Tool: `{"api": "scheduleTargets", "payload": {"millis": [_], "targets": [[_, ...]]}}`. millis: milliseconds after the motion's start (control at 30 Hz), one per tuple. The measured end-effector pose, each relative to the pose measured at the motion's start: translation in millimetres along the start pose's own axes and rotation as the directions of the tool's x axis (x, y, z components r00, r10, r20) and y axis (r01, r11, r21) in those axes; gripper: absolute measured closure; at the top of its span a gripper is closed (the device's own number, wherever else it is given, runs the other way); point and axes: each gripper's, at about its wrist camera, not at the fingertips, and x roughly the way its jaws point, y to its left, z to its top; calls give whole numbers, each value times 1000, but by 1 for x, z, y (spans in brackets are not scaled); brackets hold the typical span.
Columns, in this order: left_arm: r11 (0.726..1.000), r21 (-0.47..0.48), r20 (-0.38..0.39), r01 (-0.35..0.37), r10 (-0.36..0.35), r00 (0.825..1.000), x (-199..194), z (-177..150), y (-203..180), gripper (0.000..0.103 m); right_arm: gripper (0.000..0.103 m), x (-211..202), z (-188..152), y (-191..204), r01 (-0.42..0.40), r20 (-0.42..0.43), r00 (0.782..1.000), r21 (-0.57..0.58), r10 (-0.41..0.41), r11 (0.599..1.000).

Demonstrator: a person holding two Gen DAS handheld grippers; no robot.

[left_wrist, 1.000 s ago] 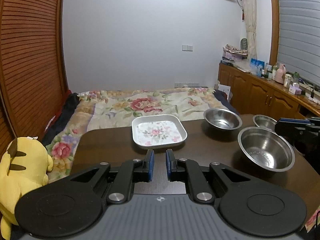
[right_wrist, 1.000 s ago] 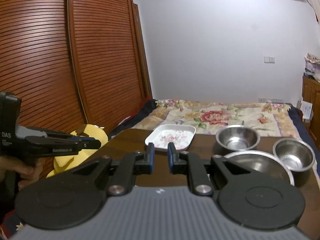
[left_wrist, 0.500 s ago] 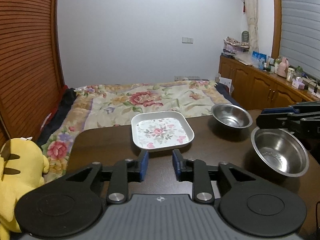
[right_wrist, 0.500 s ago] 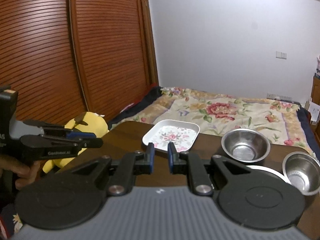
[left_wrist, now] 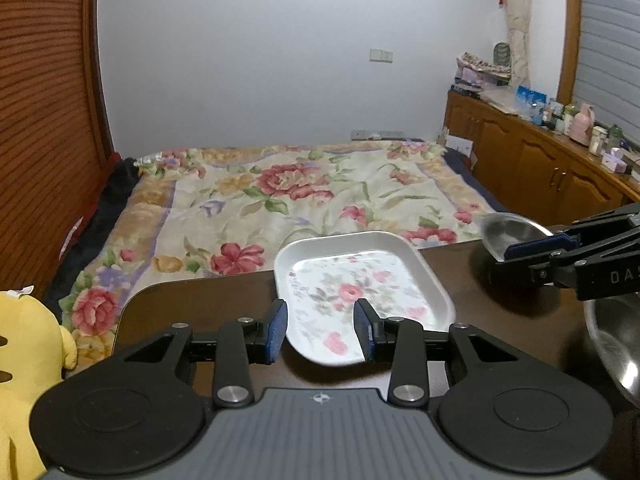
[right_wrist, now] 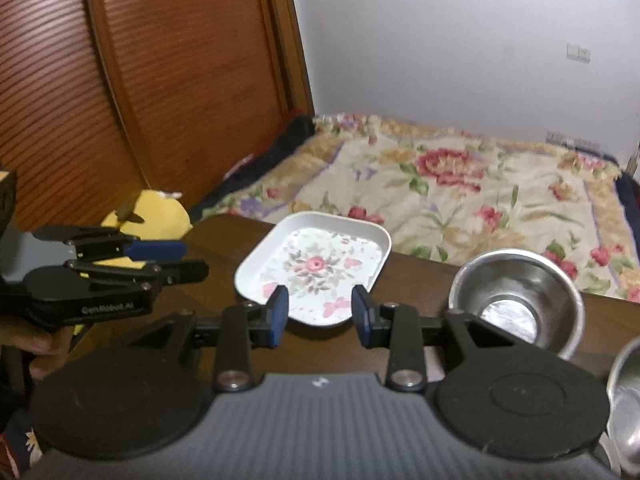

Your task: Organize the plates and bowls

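Observation:
A white rectangular plate with a flower print lies on the dark wooden table near its far edge. My left gripper hovers at the plate's near edge. Its jaws are opening, and the pads do not press on the plate. My right gripper faces the same plate from the other side. Its jaws are opening too, with nothing gripped. A steel bowl stands right of the plate. A second, larger steel bowl shows at the right edge.
The left wrist view shows the right gripper in front of a small steel bowl. A hand holds the left gripper. A yellow plush toy sits left of the table. A bed with a floral blanket lies beyond.
Both grippers have moved forward and slightly down toward the flowered plate. Their jaws, nearly shut a second ago, now stand apart. The plate and bowls have not moved.

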Motion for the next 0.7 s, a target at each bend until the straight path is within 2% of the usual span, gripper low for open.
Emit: {"api": "scheduleTargets", "payload": {"millis": [300, 700], "targets": [[1000, -29, -62, 11, -13, 998, 54, 3, 27, 68, 67, 62, 18, -32, 22, -136, 991, 63, -13, 998], [998, -49, -99, 36, -41, 994, 78, -3, 32, 80, 70, 99, 21, -40, 12, -225, 974, 90, 8, 996]]}}
